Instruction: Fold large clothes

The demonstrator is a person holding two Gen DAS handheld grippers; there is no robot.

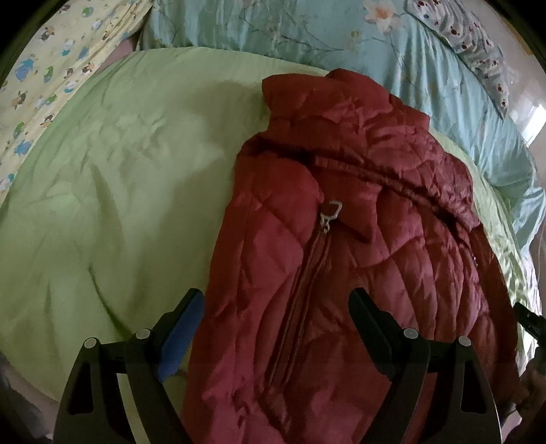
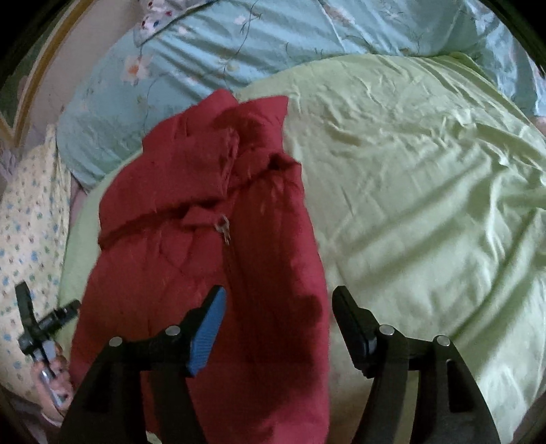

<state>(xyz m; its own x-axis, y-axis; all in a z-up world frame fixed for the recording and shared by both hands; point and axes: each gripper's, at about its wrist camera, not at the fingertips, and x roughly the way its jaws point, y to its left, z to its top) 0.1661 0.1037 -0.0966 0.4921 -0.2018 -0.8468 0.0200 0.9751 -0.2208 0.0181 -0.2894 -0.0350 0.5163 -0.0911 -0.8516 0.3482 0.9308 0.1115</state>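
Note:
A dark red quilted jacket lies zipped and folded into a long narrow shape on a light green sheet. Its collar points away from me and the zipper pull sits near the middle. My left gripper is open and empty, its fingers straddling the jacket's near end from above. In the right wrist view the jacket lies at centre left. My right gripper is open and empty over the jacket's near right edge. The left gripper also shows there at the far left.
A pale blue floral quilt is bunched along the far side of the bed. A yellow patterned pillow lies at the far left. Bare green sheet spreads to the right of the jacket. A wooden bed frame runs at the far left.

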